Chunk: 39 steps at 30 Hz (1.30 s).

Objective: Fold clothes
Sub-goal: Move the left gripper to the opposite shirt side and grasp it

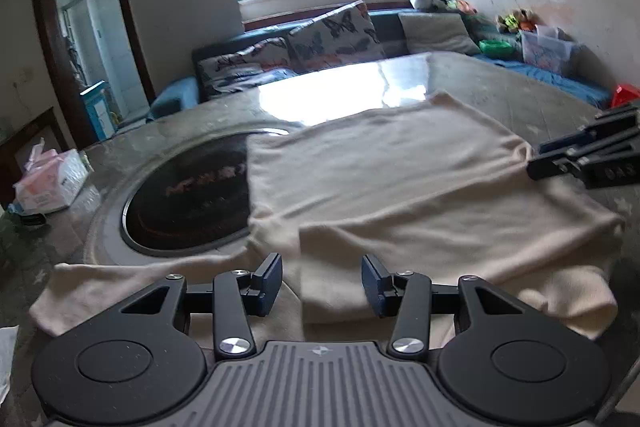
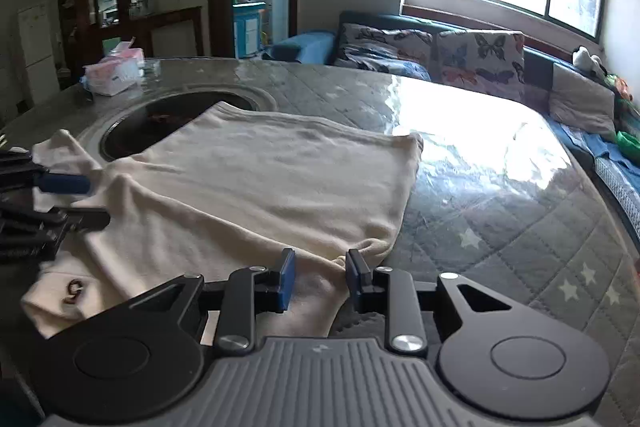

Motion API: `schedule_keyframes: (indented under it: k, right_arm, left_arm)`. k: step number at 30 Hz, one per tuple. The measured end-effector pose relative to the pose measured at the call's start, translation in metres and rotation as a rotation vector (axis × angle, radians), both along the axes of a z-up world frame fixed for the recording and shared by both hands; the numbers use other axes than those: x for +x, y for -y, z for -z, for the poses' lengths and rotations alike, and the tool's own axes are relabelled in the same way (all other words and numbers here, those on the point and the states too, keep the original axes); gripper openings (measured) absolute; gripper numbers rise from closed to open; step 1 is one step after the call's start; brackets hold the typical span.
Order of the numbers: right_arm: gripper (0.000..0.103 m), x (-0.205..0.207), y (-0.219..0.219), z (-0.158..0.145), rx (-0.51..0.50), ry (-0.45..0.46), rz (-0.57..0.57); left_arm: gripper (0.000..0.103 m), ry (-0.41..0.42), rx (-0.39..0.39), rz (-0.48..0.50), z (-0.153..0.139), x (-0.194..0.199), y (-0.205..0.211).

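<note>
A cream garment lies spread on the quilt-covered table, with one side folded over the body. My left gripper sits low over the near edge of the garment. Its jaws stand apart, with a folded layer between them that the pads do not pinch. In the right wrist view the left gripper shows at the left edge beside a sleeve. My right gripper straddles the garment's bunched near corner, jaws fairly narrow with a visible gap. It also shows at the cloth's right edge.
A round black inset is sunk into the table, partly under the garment. A pink tissue pack sits at the table's far left. A sofa with butterfly cushions runs behind, below a bright window. A doorway opens at the left.
</note>
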State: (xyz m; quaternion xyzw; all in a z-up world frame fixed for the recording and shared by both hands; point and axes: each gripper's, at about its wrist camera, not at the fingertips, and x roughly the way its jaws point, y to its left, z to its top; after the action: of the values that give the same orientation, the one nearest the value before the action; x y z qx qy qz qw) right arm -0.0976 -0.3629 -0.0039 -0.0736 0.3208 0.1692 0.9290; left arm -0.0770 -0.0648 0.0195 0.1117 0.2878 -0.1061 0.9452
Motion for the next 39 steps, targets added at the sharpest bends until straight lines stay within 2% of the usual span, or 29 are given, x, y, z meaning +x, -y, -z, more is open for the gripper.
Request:
schedule_keyframes:
  k: [5,12,16,19,22,25,30,34,39]
  right_arm:
    - [0.027,-0.020,-0.011,-0.008,-0.017,0.017,-0.080]
    - [0.033,-0.033,-0.029,0.007,-0.096,0.005,-0.126]
    - [0.042,-0.032,-0.040,-0.002,-0.112,0.027,-0.170]
    - [0.045,-0.028,-0.054,-0.002,-0.119,0.026,-0.215]
    - [0.047,-0.020,-0.072,0.000,-0.125,0.015,-0.266]
    - [0.051,-0.016,-0.088,0.001,-0.120,0.008,-0.307]
    - [0.052,-0.015,-0.103,0.002,-0.118,0.007,-0.340]
    - [0.052,-0.017,-0.104,0.002,-0.126,0.004,-0.341]
    - [0.052,-0.018,-0.099,0.000,-0.124,0.002,-0.325]
  left_arm:
    - [0.048,-0.002,0.006,0.011,0.004,-0.006,0.001]
    - [0.049,0.005,0.008,-0.029,0.006,-0.015,-0.013]
    - [0.055,0.012,0.000,-0.077,0.006,-0.016,-0.028]
    - [0.066,0.020,-0.002,-0.113,0.007,-0.019,-0.039]
    - [0.070,0.035,0.002,-0.151,0.004,-0.021,-0.053]
    - [0.073,0.048,0.000,-0.243,0.001,-0.015,-0.076]
    - [0.073,0.069,0.031,-0.478,0.005,0.006,-0.120]
    - [0.071,0.034,-0.015,-0.636,0.010,0.024,-0.158]
    - [0.068,0.017,-0.064,-0.695,0.010,0.034,-0.179]
